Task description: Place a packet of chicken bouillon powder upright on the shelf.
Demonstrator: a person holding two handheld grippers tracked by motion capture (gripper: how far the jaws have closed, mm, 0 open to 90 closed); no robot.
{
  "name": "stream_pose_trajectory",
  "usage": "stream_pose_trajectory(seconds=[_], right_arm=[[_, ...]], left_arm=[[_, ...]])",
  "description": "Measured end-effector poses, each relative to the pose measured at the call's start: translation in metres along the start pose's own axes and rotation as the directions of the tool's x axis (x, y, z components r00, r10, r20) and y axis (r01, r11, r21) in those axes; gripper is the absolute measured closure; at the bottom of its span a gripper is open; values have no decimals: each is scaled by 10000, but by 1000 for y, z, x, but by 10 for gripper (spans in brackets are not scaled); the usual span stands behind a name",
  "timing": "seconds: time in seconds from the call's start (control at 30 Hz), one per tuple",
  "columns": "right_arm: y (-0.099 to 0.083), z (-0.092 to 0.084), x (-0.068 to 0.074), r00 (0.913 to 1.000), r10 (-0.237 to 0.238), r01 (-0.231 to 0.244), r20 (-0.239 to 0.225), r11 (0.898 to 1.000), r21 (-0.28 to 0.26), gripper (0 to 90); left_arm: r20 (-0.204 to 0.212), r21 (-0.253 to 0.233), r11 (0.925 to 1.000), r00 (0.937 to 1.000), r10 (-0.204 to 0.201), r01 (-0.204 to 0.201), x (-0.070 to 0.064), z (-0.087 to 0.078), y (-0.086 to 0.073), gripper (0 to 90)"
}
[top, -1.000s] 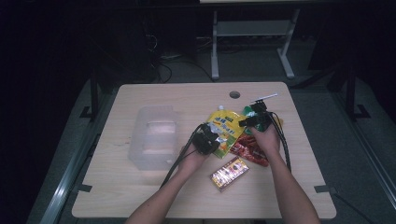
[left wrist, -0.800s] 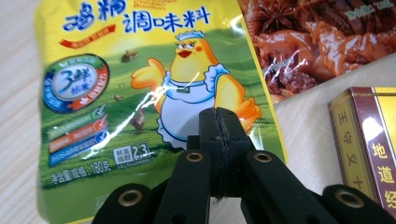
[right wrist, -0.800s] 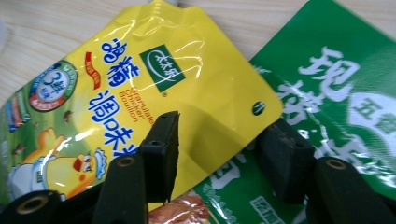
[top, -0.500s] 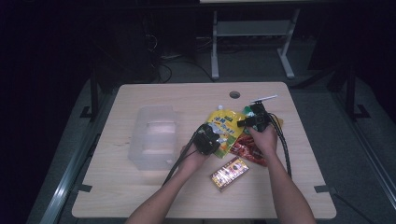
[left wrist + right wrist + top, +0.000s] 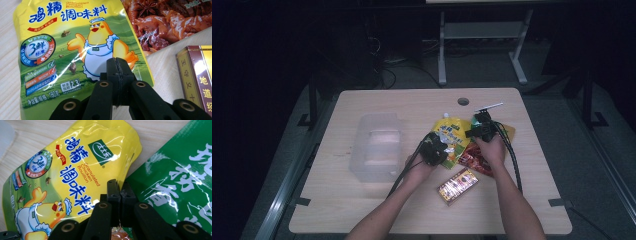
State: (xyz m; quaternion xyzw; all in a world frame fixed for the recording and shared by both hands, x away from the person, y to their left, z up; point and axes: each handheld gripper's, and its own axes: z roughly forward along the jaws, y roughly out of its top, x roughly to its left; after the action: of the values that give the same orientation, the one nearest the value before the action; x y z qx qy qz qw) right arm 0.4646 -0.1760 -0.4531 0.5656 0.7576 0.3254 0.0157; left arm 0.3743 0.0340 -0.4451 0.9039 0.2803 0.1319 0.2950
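A yellow chicken-bouillon pouch (image 5: 451,134) (image 5: 75,50) (image 5: 75,170) lies flat near the table's middle. My left gripper (image 5: 434,149) (image 5: 117,62) is shut, its tips over the pouch's lower edge by the hen picture. My right gripper (image 5: 482,125) (image 5: 119,185) is shut too, its tips at the pouch's edge where it meets a green packet (image 5: 475,120) (image 5: 175,182). I cannot tell whether either pair of jaws pinches the film. A red packet of braised food (image 5: 469,159) (image 5: 162,20) lies beside the pouch.
A clear plastic container (image 5: 377,147) stands to the left on the wooden table (image 5: 362,210). A maroon and gold box (image 5: 458,186) (image 5: 197,75) lies near the front. An orange packet (image 5: 508,131) peeks out to the right of my right gripper. A cable hole (image 5: 463,101) sits at the back.
The right gripper has shifted slightly left and away. The left gripper and the packets stay where they were.
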Motion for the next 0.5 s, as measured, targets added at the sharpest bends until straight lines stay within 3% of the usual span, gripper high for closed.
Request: stream_pose_trajectory(seconds=[0.33, 0.5], right_arm=[[0, -2, 3, 9999, -126, 127, 83, 9999, -63, 892], [0, -8, 2, 9999, -115, 113, -110, 9998, -171, 894]], left_arm=[[-2, 63, 9999, 10000, 79, -79, 0, -1, 0, 888], [172, -140, 9998, 9998, -121, 123, -1, -4, 1, 839]])
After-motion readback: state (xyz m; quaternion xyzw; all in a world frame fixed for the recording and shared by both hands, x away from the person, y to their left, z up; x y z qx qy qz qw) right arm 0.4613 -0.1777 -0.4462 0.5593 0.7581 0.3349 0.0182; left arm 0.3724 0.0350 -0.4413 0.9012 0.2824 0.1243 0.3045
